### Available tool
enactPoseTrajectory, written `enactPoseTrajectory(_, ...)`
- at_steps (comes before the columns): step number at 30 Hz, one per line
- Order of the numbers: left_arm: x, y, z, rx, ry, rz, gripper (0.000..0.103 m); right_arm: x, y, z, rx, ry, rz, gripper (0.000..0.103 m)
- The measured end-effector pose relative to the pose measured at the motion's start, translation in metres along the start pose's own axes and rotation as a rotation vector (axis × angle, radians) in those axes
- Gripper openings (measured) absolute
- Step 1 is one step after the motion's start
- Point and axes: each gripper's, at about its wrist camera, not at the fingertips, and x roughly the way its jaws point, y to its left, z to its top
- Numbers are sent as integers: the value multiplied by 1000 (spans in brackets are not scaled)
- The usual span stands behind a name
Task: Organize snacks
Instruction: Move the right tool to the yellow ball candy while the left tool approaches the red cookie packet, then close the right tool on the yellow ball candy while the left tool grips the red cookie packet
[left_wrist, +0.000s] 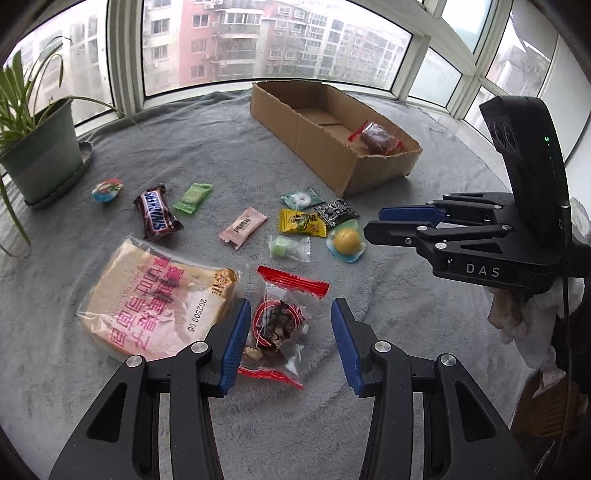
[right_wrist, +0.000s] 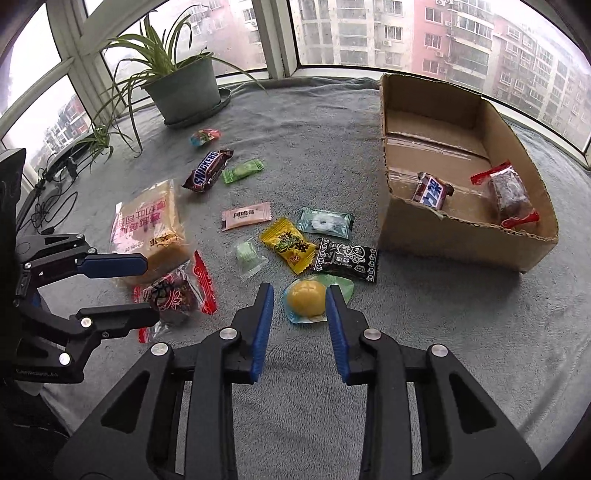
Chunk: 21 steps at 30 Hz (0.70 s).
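Note:
Several wrapped snacks lie on a grey blanket (left_wrist: 229, 155). My left gripper (left_wrist: 290, 314) is open, its jaws on either side of a clear red-edged snack pack (left_wrist: 280, 325), beside a large bread bag (left_wrist: 155, 306). It shows at the left of the right wrist view (right_wrist: 147, 290). My right gripper (right_wrist: 299, 295) is open around a yellow jelly cup (right_wrist: 306, 297); it shows in the left wrist view (left_wrist: 373, 221) next to that cup (left_wrist: 347, 242). A cardboard box (right_wrist: 443, 243) holds a Snickers bar (right_wrist: 432, 190) and a brown cake pack (right_wrist: 508, 192).
A Snickers bar (right_wrist: 208, 171), green candies (right_wrist: 242, 170), a pink sachet (right_wrist: 246, 216), a yellow pack (right_wrist: 288, 243), a black pack (right_wrist: 347, 258) and a mint (right_wrist: 325, 221) lie between the grippers and the box. A potted plant (right_wrist: 184, 88) stands by the window.

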Motion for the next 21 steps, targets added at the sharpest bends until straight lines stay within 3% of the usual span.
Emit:
enactPoseTrajectory(16, 29, 2, -6, 25, 71, 9, 44, 26, 0, -3, -13, 52, -16, 30)
enactPoseTrajectory(21, 35, -7, -11, 75, 78, 45, 41, 29, 3, -7, -31, 64, -33, 28)
